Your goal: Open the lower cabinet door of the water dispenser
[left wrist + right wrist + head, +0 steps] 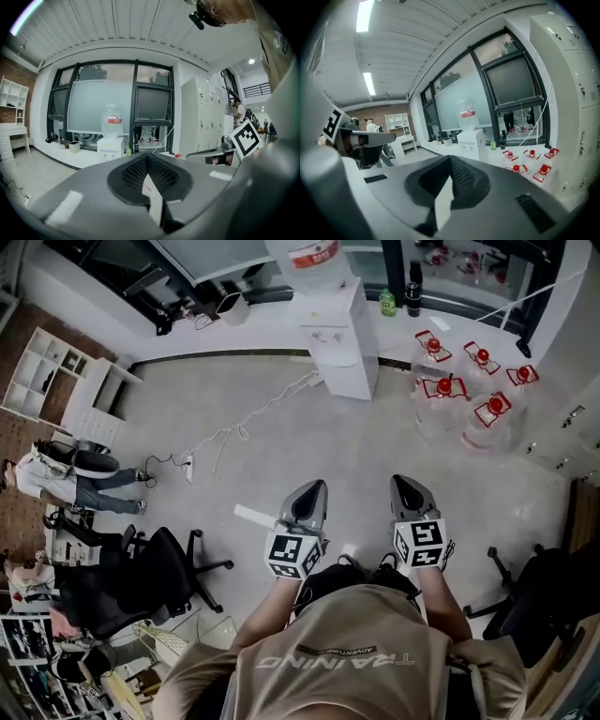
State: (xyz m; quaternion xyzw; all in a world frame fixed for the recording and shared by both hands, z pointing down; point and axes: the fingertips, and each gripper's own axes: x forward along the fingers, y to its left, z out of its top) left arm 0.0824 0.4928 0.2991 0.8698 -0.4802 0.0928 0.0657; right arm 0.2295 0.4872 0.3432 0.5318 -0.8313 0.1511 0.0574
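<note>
Both of your claws are pinched fully together, with nothing between the pads. Your left gripper [317,487] and right gripper [403,482] hang side by side above the middle of the floor [281,442], pointing ahead. The water dispenser [339,334] stands well apart from them at the floor's far edge, against the white ledge [262,334] under the windows. Its lower cabinet door [349,376] looks flush with the front. Red-capped water jugs [448,388] cluster on the floor just to its right.
</note>
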